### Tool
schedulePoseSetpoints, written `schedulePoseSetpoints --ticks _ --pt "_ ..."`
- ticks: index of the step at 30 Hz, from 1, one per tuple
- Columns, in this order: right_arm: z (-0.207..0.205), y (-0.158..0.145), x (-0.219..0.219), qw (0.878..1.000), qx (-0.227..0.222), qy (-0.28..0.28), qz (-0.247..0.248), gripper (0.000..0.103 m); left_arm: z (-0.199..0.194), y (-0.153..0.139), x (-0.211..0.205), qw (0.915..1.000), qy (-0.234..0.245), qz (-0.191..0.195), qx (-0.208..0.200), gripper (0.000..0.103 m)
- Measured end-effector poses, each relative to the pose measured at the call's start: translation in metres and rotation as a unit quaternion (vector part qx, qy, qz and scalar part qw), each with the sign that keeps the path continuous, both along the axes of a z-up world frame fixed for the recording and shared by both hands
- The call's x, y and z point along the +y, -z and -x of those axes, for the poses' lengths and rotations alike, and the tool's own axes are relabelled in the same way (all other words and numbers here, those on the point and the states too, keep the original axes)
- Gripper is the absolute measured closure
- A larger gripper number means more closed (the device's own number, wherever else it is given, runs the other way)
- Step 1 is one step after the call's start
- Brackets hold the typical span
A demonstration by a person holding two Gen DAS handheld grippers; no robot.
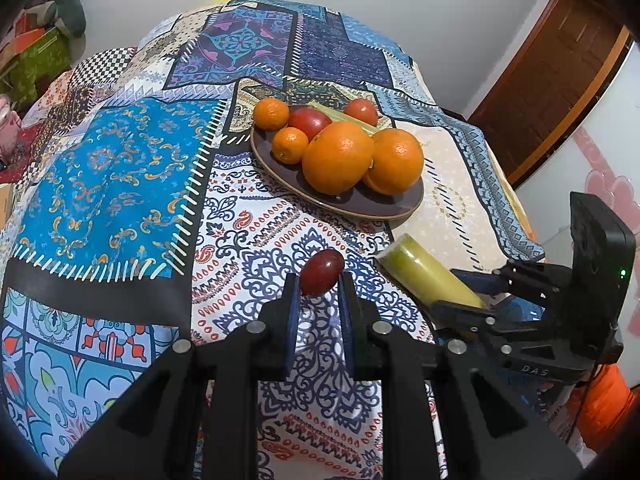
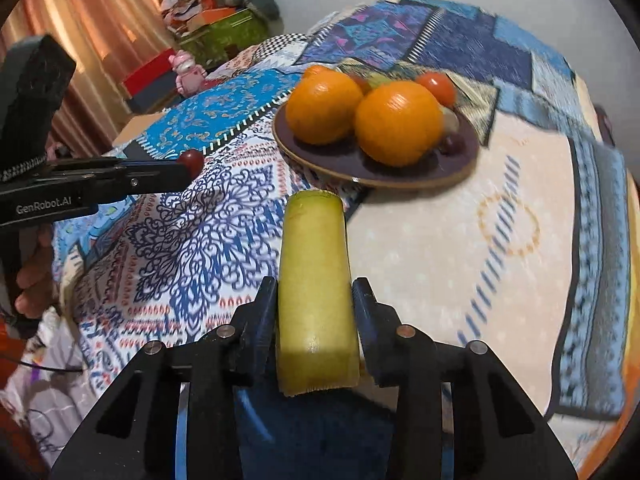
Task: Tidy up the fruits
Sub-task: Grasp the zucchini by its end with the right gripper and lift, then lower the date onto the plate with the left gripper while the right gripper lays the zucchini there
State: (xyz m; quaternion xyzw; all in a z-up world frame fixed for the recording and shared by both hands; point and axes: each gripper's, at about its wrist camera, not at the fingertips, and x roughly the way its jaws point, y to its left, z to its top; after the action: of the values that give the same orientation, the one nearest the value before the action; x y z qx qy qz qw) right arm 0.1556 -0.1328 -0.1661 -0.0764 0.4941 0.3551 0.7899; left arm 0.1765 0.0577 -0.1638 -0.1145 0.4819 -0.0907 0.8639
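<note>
Together tipped down over the cloth: left gripper (image 1: 318, 280) squeezed a small red fruit (image 1: 322, 272), right gripper (image 2: 314, 300) hugged a green stick (image 2: 316, 280).

At the upper right of your left wrist view stands a brown wooden door (image 1: 560, 80). In your right wrist view, a pink figurine (image 2: 187, 73) sits at upper left beside a red box (image 2: 150, 74), with a green box (image 2: 224, 38) just behind and orange curtains (image 2: 96, 20) beyond.
</note>
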Motion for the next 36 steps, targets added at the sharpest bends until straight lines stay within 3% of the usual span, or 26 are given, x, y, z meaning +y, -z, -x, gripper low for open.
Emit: schedulePoseSetpoints --ticks 5,17,25,36 --pt "-0.009 0.004 0.005 1.0 0.018 0.004 0.0 0.067 -0.002 -0.002 -0.007 0.9999 0.007 -0.012 -0.003 0.085" --pt "-0.013 0.009 0.02 1.0 -0.017 0.007 0.0 0.068 -0.011 -0.009 -0.005 0.9998 0.004 -0.016 -0.014 0.085" --pt "-0.017 -0.027 0.009 0.997 -0.058 0.027 -0.032 0.068 -0.026 -0.022 0.005 0.999 -0.004 -0.023 -0.038 0.085" --pt "-0.07 -0.064 0.023 0.99 -0.091 0.076 -0.078 0.068 -0.076 -0.029 0.01 0.998 -0.004 -0.038 -0.05 0.085"
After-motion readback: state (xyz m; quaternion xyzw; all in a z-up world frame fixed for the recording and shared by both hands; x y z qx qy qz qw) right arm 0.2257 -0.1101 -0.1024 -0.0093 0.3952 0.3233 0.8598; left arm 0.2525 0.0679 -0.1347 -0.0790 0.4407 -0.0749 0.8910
